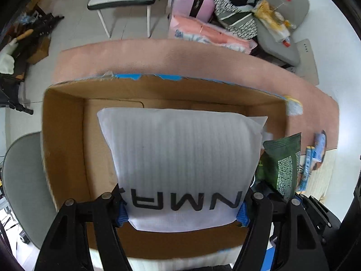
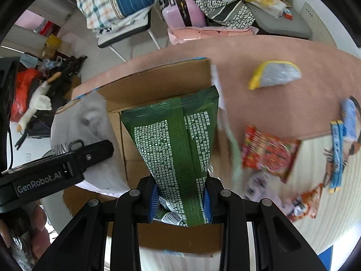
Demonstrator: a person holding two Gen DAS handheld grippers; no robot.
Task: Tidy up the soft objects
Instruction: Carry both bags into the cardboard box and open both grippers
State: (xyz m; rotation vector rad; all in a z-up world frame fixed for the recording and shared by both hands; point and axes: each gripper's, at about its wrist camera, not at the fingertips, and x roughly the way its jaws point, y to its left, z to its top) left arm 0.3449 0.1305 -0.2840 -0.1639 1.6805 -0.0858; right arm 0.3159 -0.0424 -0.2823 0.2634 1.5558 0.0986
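While gripped, white bag [image 1: 180, 158] reads "NMR".

White ribbed foam pouch [image 1: 180, 164], black lettering; dark green packet [image 2: 178, 144], white print; brown cardboard box [image 1: 65, 140].

Inside cardboard box [image 1: 65, 149]: 1 white foam pouch [image 1: 180, 158], 1 green packet [image 2: 178, 140]. Beside the box: 1 red snack packet [image 2: 268, 151], 1 yellow-edged pouch [image 2: 275, 74].
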